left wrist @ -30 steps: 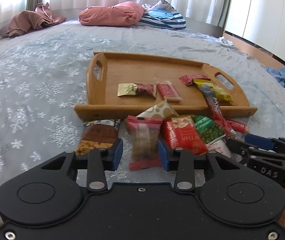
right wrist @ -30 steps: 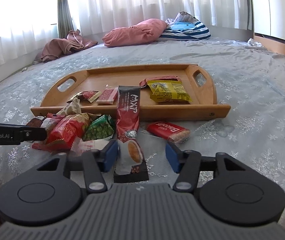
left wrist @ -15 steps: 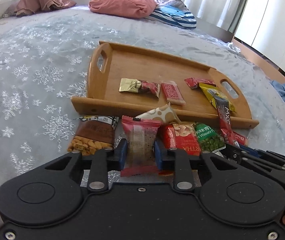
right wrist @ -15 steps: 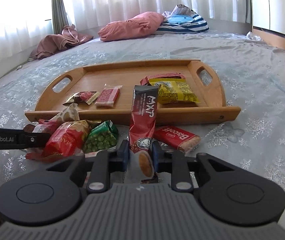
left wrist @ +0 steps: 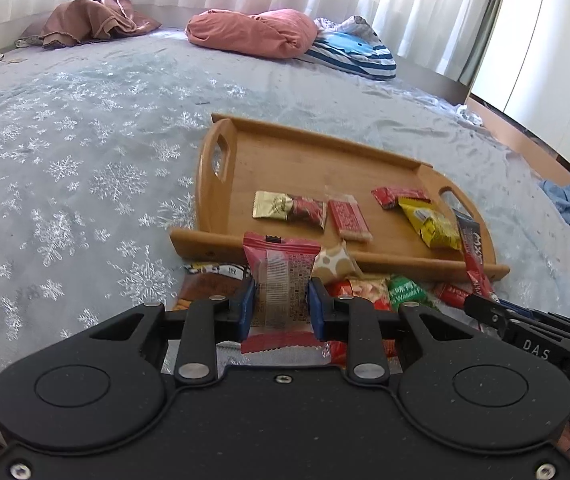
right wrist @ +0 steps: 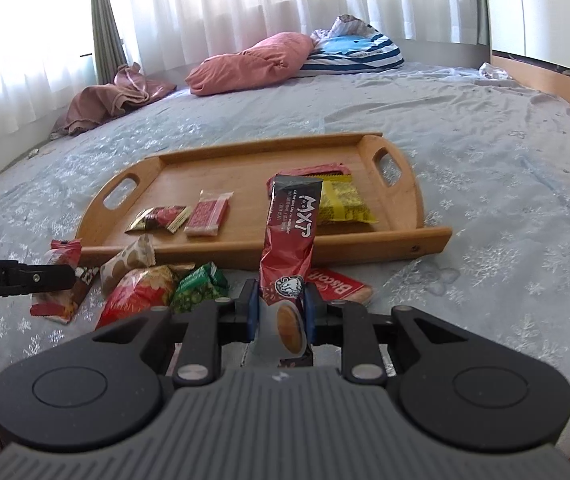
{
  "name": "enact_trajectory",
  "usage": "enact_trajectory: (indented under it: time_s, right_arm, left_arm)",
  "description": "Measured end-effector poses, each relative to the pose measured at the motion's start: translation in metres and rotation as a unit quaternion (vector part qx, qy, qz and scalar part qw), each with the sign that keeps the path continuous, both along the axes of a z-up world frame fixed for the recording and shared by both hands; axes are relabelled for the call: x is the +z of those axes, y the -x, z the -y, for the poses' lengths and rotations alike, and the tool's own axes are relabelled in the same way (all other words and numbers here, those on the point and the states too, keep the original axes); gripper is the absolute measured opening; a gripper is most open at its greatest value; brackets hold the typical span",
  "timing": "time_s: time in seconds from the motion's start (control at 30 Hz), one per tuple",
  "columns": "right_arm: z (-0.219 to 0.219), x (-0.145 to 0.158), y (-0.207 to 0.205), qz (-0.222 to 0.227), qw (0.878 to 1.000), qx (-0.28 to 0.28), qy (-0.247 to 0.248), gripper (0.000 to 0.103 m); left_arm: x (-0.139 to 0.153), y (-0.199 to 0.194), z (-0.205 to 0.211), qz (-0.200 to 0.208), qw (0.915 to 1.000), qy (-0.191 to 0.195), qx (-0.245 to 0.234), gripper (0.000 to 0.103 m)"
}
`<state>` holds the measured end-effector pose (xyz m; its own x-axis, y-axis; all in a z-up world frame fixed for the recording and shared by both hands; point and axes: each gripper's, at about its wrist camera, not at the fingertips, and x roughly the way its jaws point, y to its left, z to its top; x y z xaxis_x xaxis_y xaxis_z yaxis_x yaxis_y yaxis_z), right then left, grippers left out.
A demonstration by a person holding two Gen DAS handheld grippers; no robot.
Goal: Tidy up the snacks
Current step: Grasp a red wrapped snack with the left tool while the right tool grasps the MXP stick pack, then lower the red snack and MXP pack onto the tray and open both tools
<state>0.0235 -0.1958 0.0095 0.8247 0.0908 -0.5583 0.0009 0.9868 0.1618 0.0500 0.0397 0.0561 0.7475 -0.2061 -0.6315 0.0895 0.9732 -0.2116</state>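
A second ago both claws were open around their snacks; now both have closed. The left gripper (left wrist: 279,308) grips the pink wafer packet (left wrist: 281,280), lifted a little in front of the wooden tray (left wrist: 221,240). The right gripper (right wrist: 281,312) pinches the red coffee stick (right wrist: 291,232), which stands up above the tray's near rim. I judge both are ready to go onto the tray.

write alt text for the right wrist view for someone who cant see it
The right tongs are shut on a long red coffee-mix sachet, lifted upright before a wooden tray on a snowflake-print bedspread. The tray already holds four snacks; more packets lie loose in front of it.
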Motion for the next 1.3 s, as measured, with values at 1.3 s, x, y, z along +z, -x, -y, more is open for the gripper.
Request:
enact_trajectory:
  time_s: [1.3]
  right_arm:
    - [-0.017,0.015,-0.139,-0.062,0.996,0.063,-0.001,0.027]
  left_arm:
    - [-0.022,-0.16,0.019,-0.073,0.9959,-0.039,0.036,0.026]
